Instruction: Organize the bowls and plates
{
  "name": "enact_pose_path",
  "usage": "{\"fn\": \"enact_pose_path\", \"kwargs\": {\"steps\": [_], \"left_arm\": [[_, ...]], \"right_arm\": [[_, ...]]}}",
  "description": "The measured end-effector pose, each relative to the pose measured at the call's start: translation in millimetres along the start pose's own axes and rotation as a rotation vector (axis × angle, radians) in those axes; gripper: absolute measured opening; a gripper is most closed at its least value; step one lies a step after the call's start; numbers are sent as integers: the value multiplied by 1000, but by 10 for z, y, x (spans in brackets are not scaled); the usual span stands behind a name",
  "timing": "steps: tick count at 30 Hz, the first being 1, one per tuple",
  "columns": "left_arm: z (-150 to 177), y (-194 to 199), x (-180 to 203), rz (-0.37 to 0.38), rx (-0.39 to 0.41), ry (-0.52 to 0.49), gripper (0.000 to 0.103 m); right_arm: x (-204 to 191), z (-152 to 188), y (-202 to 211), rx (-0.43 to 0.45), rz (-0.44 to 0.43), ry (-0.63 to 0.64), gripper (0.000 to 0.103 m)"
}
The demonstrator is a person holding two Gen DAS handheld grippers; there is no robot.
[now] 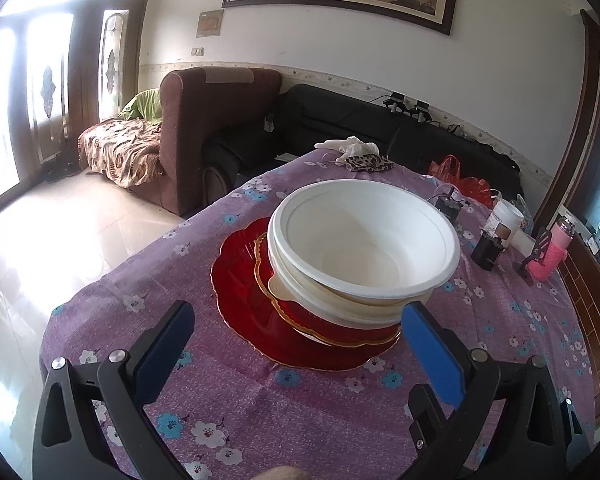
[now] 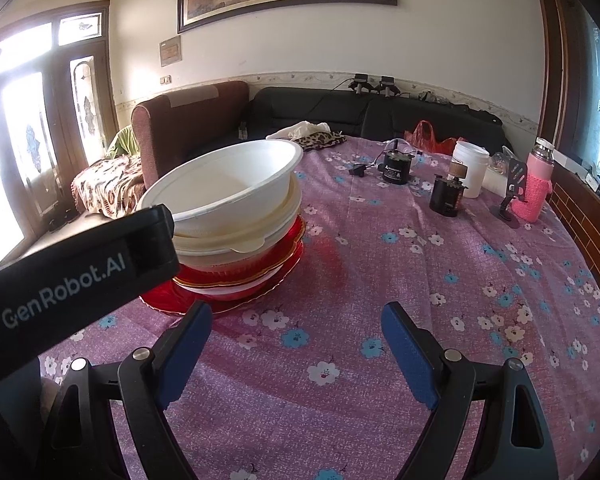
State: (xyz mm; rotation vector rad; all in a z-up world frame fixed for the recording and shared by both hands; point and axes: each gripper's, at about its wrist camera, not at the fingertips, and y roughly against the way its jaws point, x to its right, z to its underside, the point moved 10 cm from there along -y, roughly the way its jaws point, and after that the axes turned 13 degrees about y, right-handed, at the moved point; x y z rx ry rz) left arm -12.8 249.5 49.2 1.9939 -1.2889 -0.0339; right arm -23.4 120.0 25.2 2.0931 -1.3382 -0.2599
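A stack of white bowls (image 1: 364,240) sits on red gold-rimmed plates (image 1: 240,280) on the purple floral tablecloth (image 1: 300,412). The top bowl is tilted. My left gripper (image 1: 296,320) is open and empty, its fingers just short of the stack's near side. In the right wrist view the same bowls (image 2: 228,188) and red plates (image 2: 276,268) stand at the left. My right gripper (image 2: 296,320) is open and empty over bare cloth to the right of the stack. The left gripper's black body (image 2: 72,272) crosses that view at the left and hides part of the stack.
At the table's far right stand a black jar (image 2: 446,198), a white tub (image 2: 470,168), a pink bottle (image 2: 536,184), a black phone stand (image 2: 512,196) and a small motor (image 2: 396,168). A leopard-print cloth (image 2: 320,138) lies at the far edge. Sofas stand behind.
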Motion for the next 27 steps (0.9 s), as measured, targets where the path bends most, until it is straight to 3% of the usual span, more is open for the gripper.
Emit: {"fn": "enact_pose_path", "kwargs": {"steps": [27], "left_arm": [[-40, 33, -95, -21, -9, 33, 103]], "right_arm": [[-21, 29, 12, 1, -34, -12, 90]]}}
